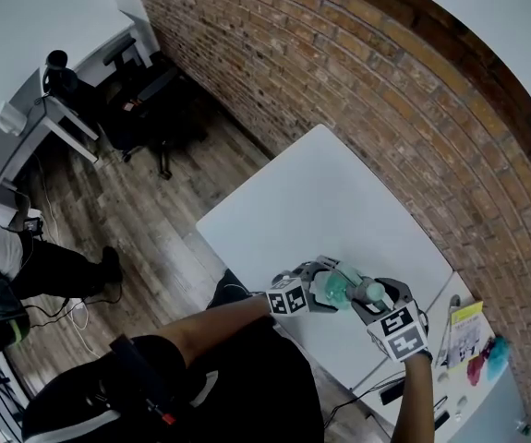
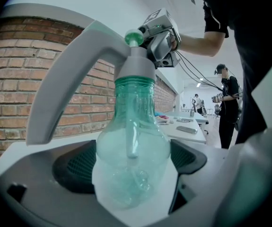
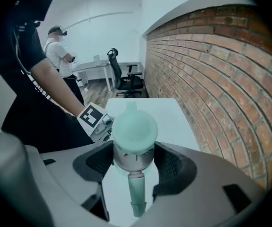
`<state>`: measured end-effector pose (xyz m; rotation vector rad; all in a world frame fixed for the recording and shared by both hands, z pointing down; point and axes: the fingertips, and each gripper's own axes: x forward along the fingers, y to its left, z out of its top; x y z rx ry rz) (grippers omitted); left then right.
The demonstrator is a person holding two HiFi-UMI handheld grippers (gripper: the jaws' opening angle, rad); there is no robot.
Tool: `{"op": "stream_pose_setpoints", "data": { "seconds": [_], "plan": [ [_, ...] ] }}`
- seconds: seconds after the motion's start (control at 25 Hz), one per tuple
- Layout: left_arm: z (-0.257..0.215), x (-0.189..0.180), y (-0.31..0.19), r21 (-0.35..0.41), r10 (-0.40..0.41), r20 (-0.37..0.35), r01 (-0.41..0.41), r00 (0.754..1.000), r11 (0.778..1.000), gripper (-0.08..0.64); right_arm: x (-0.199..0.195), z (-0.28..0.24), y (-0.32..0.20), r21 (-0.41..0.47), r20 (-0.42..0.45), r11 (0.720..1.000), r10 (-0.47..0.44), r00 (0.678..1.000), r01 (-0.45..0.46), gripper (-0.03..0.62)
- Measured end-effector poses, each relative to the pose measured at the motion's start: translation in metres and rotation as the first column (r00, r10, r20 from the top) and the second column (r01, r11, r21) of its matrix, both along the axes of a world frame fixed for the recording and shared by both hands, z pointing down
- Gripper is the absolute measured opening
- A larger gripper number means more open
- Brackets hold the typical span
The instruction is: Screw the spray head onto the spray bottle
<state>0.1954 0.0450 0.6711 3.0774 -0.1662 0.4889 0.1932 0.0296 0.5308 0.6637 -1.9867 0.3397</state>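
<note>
Head view: both tools meet above the near edge of the white table [image 1: 330, 201], and nothing they hold touches the tabletop. The left gripper [image 1: 319, 289] has the green spray bottle [image 1: 337, 289], and the right gripper [image 1: 382, 301] is on the spray head [image 1: 370, 292]. The brick wall [image 1: 413, 109] runs along the table's far side.

Left gripper view: the jaws are closed on the bottle's round lower body [image 2: 131, 145], with a pad touching each side. The bottle stands upright in frame with the table behind it. The dip tube [image 2: 132, 131] shows inside the bottle. The spray head's grey collar [image 2: 138, 67] sits on the neck. I can't tell how far it's threaded from here. The right gripper [image 2: 162, 37] is at the top, on the head.

Right gripper view: the jaws are clamped on the grey collar [image 3: 133, 157], one on each side. The green cap [image 3: 135, 129] faces the camera and the nozzle [image 3: 136, 193] points to the frame's bottom. The left gripper's marker cube [image 3: 94, 117] is just past the head, with the table beyond it.
</note>
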Motion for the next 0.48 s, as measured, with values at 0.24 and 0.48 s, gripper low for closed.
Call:
{"op": "stream_pose_setpoints", "data": {
  "seconds": [0.24,0.48],
  "plan": [
    [-0.0002,0.0001,0.0003,0.010,0.009,-0.010,-0.009,1.000,1.000,0.491,0.0013,0.0020,0.0009,-0.041,0.011,0.988,-0.147,0.989,0.148,0.268],
    [0.0082,-0.0089,0.0018,0.005,0.035,-0.030,-0.035,0.999,0.999,0.491,-0.0020,0.0008,0.0019,-0.041,0.024,0.970,-0.240,0.971,0.241,0.268]
  ]
}}
